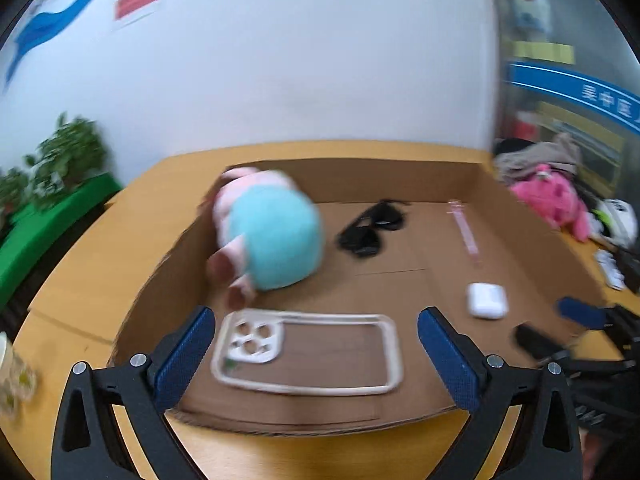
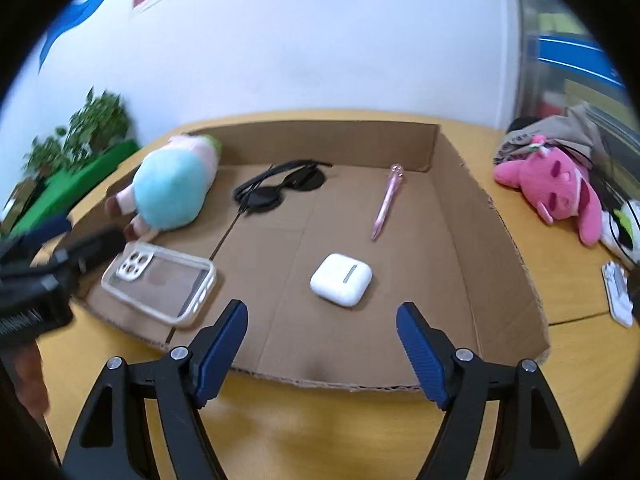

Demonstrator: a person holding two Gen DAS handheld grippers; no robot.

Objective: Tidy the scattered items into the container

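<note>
A shallow cardboard box lies on the wooden table. In it are a blue-and-pink plush, black sunglasses, a pink pen, a white earbud case and a clear phone case. My left gripper is open and empty, just above the phone case. My right gripper is open and empty at the box's near edge, before the earbud case.
Outside the box on the right lie a pink plush, a black-and-white toy, a small white object and a beige bag. Plants stand on a green stand at the left.
</note>
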